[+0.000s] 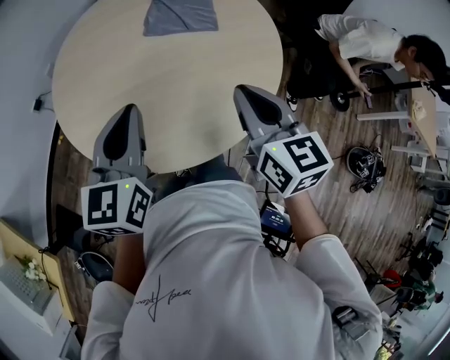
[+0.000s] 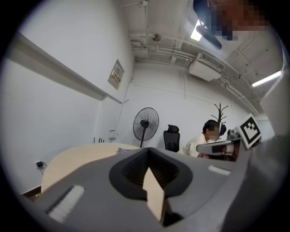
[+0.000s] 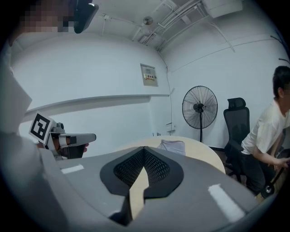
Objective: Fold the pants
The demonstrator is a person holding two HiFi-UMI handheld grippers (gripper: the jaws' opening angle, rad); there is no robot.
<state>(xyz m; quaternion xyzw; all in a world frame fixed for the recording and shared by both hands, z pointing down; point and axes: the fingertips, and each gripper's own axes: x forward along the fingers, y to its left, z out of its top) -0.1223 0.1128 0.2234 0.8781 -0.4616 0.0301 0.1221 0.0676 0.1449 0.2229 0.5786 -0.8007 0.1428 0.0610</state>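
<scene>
The grey pants [image 1: 180,15] lie folded into a small rectangle at the far edge of the round beige table [image 1: 162,84]. Both grippers hover over the near edge, far from the cloth. My left gripper [image 1: 129,111] is shut with nothing in it, and my right gripper [image 1: 245,91] is shut and empty too. In the left gripper view the shut jaws [image 2: 147,150] point across the table toward the pants [image 2: 125,149]. The right gripper view shows its closed jaws [image 3: 144,149], the pants [image 3: 172,146] beyond, and the left gripper [image 3: 68,138] off to the side.
A standing fan [image 3: 200,108] and a black office chair [image 3: 237,122] stand beyond the table. A person in a white shirt [image 1: 362,39] bends over a desk at the right. Bags and gear [image 1: 365,163] litter the wooden floor on the right.
</scene>
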